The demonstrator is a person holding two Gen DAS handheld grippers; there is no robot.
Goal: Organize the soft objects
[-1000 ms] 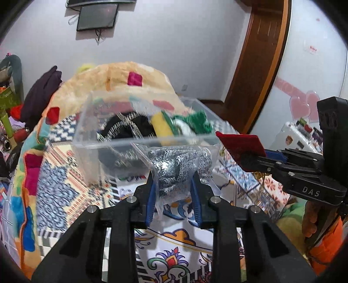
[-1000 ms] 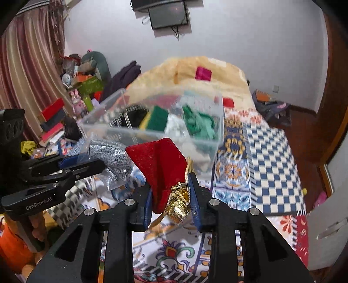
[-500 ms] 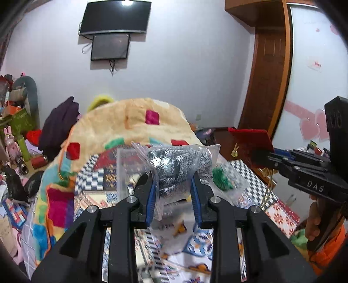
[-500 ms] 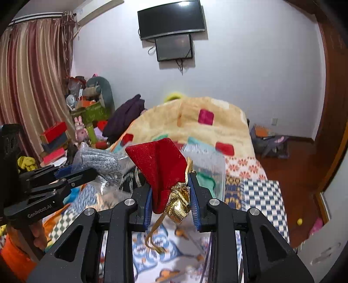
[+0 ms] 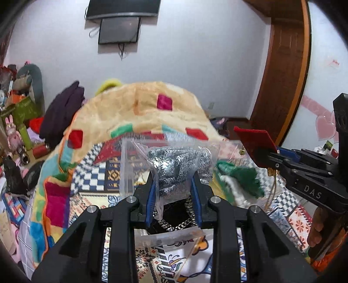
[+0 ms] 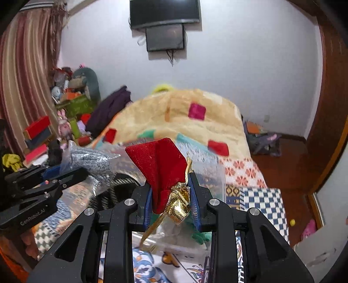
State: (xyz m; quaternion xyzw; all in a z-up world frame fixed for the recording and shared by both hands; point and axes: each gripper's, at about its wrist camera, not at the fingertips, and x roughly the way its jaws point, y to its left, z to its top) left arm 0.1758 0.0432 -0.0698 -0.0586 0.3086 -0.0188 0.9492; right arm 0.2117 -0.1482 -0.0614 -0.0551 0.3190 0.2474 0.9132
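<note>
My left gripper (image 5: 174, 196) is shut on a clear plastic bag of grey knitted fabric (image 5: 176, 165), held above the clear plastic bin (image 5: 128, 165) on the bed. My right gripper (image 6: 171, 202) is shut on a red velvet pouch (image 6: 161, 165) with a gold drawstring top, also over the bin (image 6: 208, 174). The bin holds a green knitted piece (image 5: 239, 174) and a black item with silver trim (image 5: 171, 217). The right gripper with the red pouch (image 5: 254, 141) shows at the right of the left wrist view. The left gripper with the grey bag (image 6: 91, 161) shows at the left of the right wrist view.
The bin stands on a patterned bedspread (image 5: 91, 174) with a cream blanket heap (image 5: 139, 108) behind it. Toys and boxes (image 6: 71, 102) are piled at the left wall. A wooden door (image 5: 280, 71) stands at the right, a TV (image 6: 165, 13) on the far wall.
Both grippers rose and tilted up from in front of the bin, then came forward and down. They now sit over the bin's near wall, still holding their items.
</note>
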